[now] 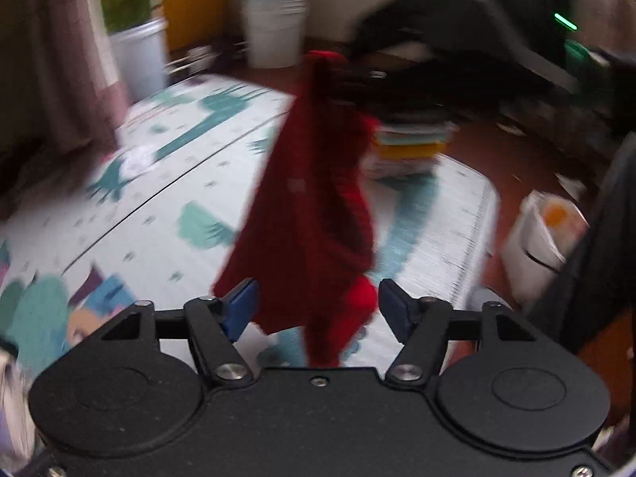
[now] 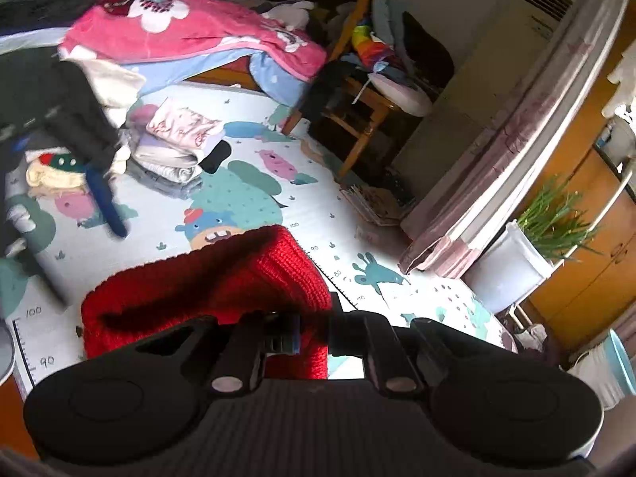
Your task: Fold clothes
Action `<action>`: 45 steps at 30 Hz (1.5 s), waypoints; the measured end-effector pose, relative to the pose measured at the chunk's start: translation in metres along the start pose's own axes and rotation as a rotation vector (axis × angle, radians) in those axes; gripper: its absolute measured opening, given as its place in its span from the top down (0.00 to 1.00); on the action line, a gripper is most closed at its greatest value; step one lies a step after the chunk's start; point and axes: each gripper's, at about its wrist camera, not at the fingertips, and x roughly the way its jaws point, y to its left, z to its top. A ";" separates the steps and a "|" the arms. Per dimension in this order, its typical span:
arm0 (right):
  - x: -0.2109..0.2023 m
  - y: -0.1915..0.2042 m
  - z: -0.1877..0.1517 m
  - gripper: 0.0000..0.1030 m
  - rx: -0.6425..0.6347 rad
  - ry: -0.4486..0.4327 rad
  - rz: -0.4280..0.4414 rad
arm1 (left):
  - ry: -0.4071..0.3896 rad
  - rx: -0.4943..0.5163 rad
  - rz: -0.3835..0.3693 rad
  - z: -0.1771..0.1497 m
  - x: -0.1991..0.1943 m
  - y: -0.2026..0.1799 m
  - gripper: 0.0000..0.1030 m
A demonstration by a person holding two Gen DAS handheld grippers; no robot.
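A red knitted garment (image 1: 314,206) hangs in the air over the patterned play mat (image 1: 167,183), held up at its top. My left gripper (image 1: 316,310) is open, its blue pads (image 1: 240,310) on either side of the garment's lower end without closing on it. In the right wrist view my right gripper (image 2: 314,334) is shut on the red knit (image 2: 222,278), which bunches over the fingers. The left gripper (image 2: 99,183) shows at the left of that view, above the mat (image 2: 246,214).
A stack of folded clothes (image 2: 175,147) lies on the mat, another stack (image 1: 409,147) at its far edge. A bed with a pink blanket (image 2: 187,28), a wooden chair (image 2: 357,91), a potted plant (image 1: 135,39), a white bucket (image 1: 274,24) and a dark bag (image 1: 437,39) surround the mat.
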 end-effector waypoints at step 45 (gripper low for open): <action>0.115 -0.013 -0.021 0.87 -0.120 0.210 -0.069 | 0.204 0.355 0.750 0.061 0.108 0.064 0.94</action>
